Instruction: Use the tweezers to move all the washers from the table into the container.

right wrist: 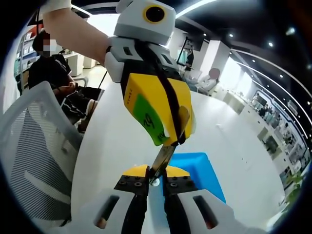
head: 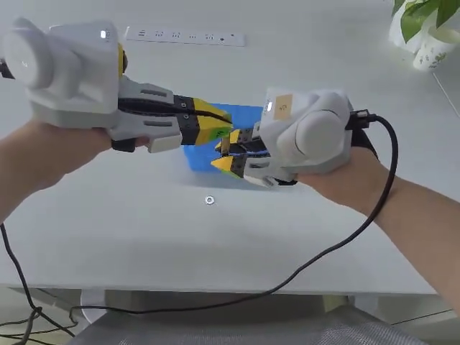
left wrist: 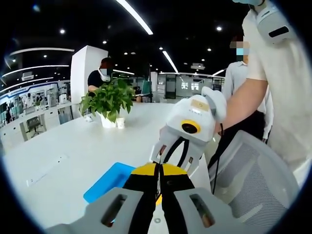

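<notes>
White tabletop [head: 144,244] is what I see first from the head view, with a person holding the two tools nose to nose over it. The left gripper [head: 219,126] comes in from 9 o'clock and the right gripper [head: 224,154] from 3 o'clock, their yellow tips almost meeting at the middle. Under them lies the blue container [head: 244,115], partly hidden by both. One washer [head: 209,200] sits on the bare table at 6 o'clock of the tips, near the container but outside it. A power strip [head: 183,34] lies at 12 o'clock, a plant [head: 420,18] at 2 o'clock, and a black cable [head: 338,244] loops down from the right gripper.

In the left gripper view the tool's own jaws stand pressed together, a thin slit between them. The right gripper faces them at 12 o'clock, very close, and the container shows at 8 o'clock on the table. A mesh chair [left wrist: 253,175] stands at 4 o'clock.

In the right gripper view the left gripper hangs at 12 o'clock, clamped on the metal tweezers [right wrist: 163,156], which slant down toward 6 o'clock. Their lower end sits between the right gripper's jaws, which stand narrow (whether they actually pinch it, I cannot tell). The container lies at 4 o'clock beyond them.
</notes>
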